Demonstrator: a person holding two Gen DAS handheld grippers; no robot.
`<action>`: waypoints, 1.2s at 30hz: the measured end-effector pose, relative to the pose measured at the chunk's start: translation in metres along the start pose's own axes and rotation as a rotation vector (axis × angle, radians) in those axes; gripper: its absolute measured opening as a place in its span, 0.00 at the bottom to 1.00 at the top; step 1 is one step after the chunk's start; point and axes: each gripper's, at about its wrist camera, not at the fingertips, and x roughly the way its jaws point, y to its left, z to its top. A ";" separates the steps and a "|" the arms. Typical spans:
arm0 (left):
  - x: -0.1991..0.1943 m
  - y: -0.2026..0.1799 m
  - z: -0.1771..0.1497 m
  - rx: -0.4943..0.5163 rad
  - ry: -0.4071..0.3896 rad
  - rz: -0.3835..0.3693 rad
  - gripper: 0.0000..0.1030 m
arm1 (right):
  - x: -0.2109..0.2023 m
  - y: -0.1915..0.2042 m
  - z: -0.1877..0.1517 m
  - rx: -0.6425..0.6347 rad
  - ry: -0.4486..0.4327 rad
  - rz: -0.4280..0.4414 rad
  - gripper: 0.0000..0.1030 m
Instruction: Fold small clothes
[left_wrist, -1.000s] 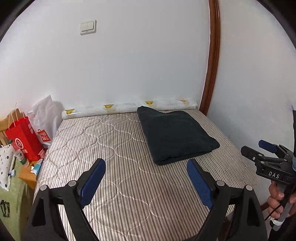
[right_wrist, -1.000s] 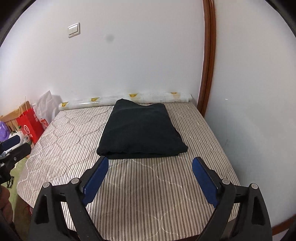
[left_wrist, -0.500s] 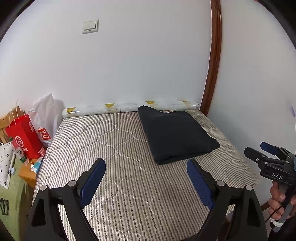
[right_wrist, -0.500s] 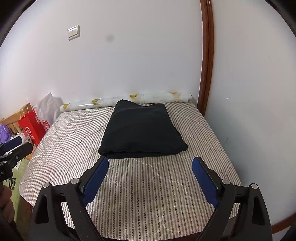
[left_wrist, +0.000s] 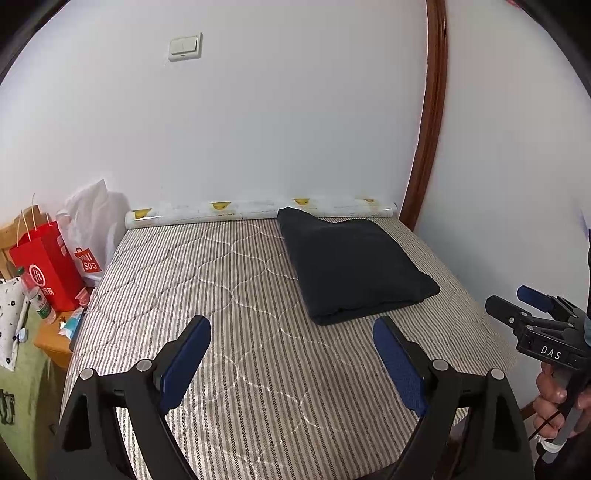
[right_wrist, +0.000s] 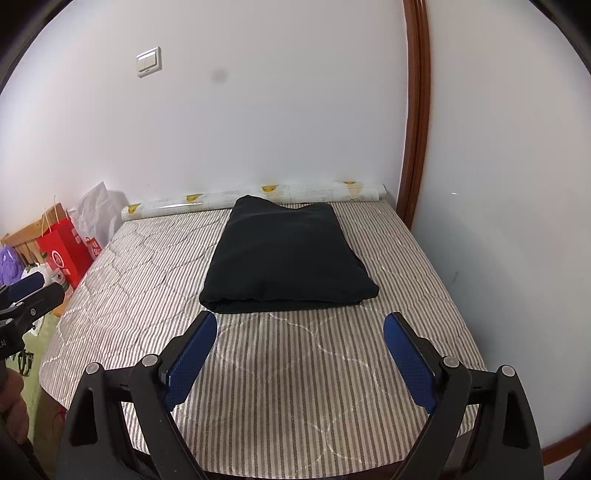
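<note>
From the left wrist, the left gripper (left_wrist: 291, 334) hangs over the striped quilted mattress (left_wrist: 207, 280), its blue pads spread wide with nothing between them. The folded dark garment (left_wrist: 351, 266) lies toward the far right corner, a soft thick rectangle, long axis running from the wall roll (left_wrist: 258, 212) toward the near right.

From the right wrist, the right gripper (right_wrist: 299, 328) is likewise released and empty. The garment (right_wrist: 288, 254) sits just beyond its tips, folded edge nearest, long axis pointing at the wall.
</note>
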 end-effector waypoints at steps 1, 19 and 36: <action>0.000 0.000 0.000 -0.001 0.000 0.002 0.87 | 0.001 0.001 0.000 -0.001 0.003 0.001 0.88; -0.001 0.005 0.001 -0.014 -0.003 0.001 0.87 | 0.003 0.003 0.000 0.002 0.006 0.008 0.88; 0.000 0.017 -0.003 -0.024 0.003 -0.001 0.87 | 0.006 0.010 -0.001 0.007 0.012 0.012 0.88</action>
